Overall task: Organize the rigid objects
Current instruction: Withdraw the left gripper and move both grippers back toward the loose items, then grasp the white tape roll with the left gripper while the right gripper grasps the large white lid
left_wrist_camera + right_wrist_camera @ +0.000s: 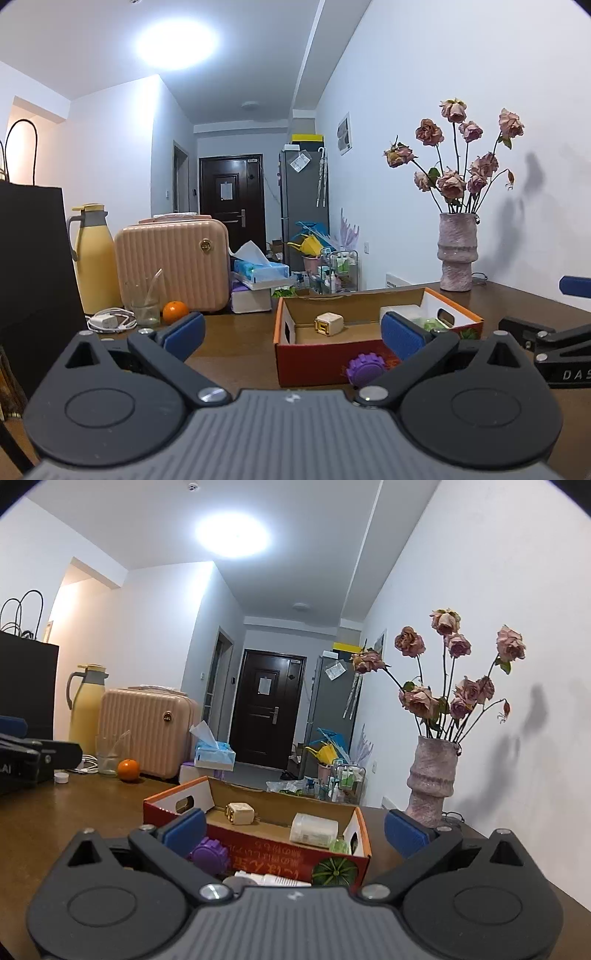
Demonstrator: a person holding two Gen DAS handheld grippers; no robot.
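An open red cardboard box stands on the brown table. Inside lie a beige cube charger and a white jar on its side. A purple gear, a green pumpkin-like piece and a white tube lie on the table before the box's near wall. My left gripper is open, low and just short of the box, nothing between its blue pads. My right gripper is open too, facing the box from its right, empty.
A vase of dried roses stands at the wall, right of the box. At the left are an orange, a glass, a white plug with cable, a yellow flask, a pink case and a black bag.
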